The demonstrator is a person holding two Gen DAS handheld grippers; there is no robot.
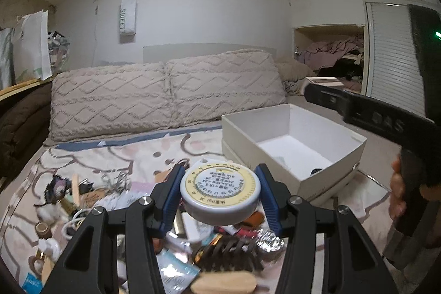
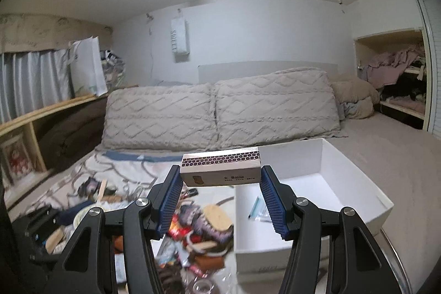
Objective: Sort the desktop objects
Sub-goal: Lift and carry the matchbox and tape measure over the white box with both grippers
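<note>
Clamping a round tape measure between its blue pads, the left gripper holds it lifted clear above the heap of small objects strewn over the patterned blanket on the bed. The disc lies flat, its yellow dial ring facing up, one pad pressed to each side. Just beyond and to its right stands the white box, open-topped, near the blanket's right edge; a few small items lie on its floor.

The right gripper is closed on a matchbox, gripped at its two short ends and held level, the honeycomb striking strip facing up. It hangs over the near left corner of the white box, with the clutter below and to the left. Two quilted beige pillows lean along the head of the bed, well apart from both grippers.
</note>
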